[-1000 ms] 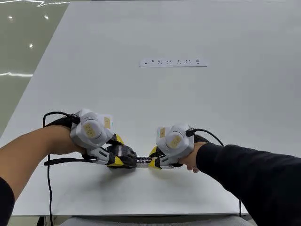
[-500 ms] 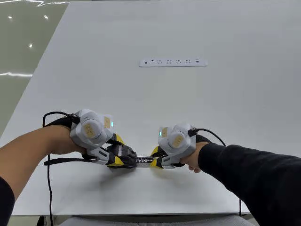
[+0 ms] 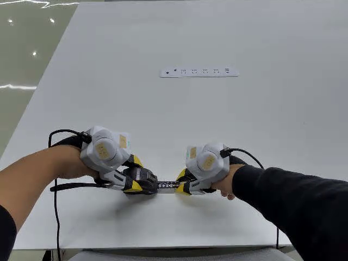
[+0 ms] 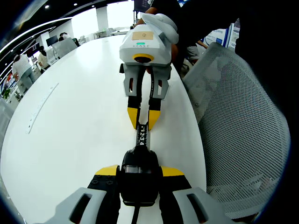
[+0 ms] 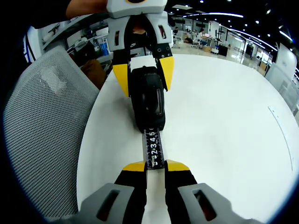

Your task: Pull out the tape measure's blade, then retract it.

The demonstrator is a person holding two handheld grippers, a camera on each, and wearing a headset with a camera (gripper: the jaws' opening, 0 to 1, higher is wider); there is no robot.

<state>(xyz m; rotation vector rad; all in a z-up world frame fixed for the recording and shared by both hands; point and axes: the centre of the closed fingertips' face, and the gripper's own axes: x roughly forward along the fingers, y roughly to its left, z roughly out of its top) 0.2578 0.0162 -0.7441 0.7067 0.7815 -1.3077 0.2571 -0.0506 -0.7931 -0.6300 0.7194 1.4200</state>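
Case [image 3: 142, 179] in left claw [image 4: 140, 171], blade [image 5: 153, 148] in right claw [image 5: 155, 166].

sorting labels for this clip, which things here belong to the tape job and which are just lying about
In the job: tape measure, clamped in the left tongs; its blade, drawn out a short way and pinched by the right tongs.
Just lying about: power strip far up the table; mesh chair at the table's near edge.

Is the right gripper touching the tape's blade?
Touching. In the right gripper view, the right gripper has its yellow-tipped jaws shut on the end of the blade.
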